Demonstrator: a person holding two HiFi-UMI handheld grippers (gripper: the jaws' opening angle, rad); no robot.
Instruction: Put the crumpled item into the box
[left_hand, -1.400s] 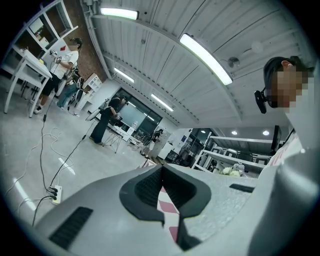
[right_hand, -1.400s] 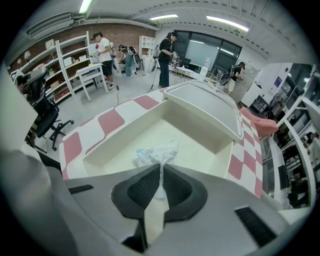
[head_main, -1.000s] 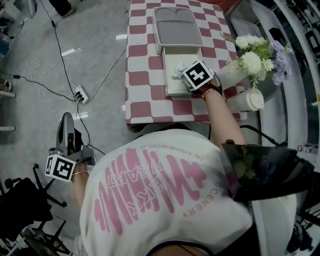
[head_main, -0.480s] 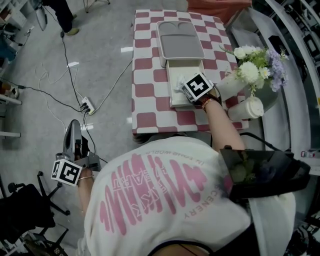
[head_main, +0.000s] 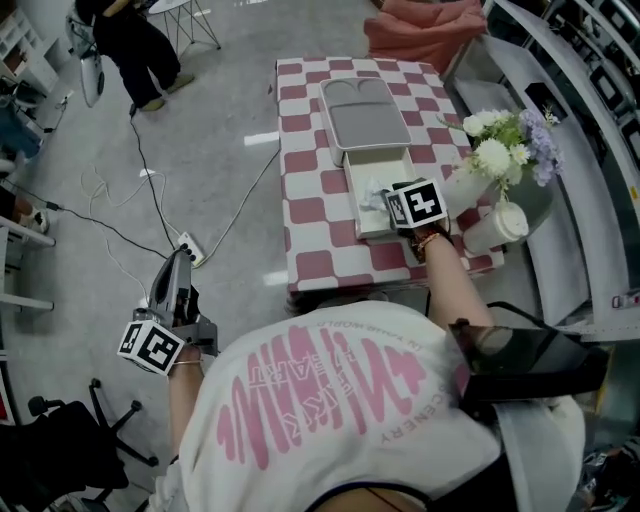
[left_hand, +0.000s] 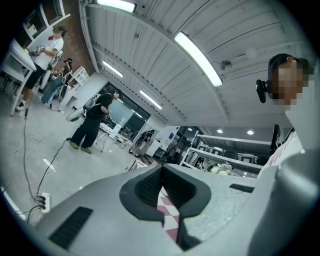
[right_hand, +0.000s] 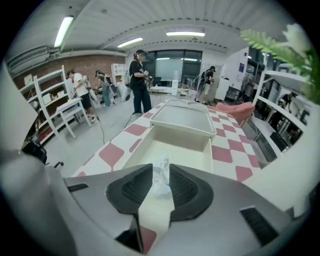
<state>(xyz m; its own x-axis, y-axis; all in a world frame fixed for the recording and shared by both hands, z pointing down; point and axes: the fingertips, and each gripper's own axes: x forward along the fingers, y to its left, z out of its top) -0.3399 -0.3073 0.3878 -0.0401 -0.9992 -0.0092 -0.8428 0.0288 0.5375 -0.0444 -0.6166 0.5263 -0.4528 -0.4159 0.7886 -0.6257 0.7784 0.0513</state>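
Release is the step now: the right gripper (right_hand: 161, 172), low in the frame's centre over the box (right_hand: 181, 139), is opening its jaws, with the crumpled item (right_hand: 161, 182) between them. Best to spread fully, then lift straight up. The left gripper (left_hand: 161, 192) is pressed together, empty.

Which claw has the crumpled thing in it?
The right claw, its jaws opening around the crumpled item above the box; the left claw is shut and empty.

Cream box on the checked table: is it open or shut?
Open. The cream rectangular box shows its bare inside, and its grey lid lies flipped back behind it.
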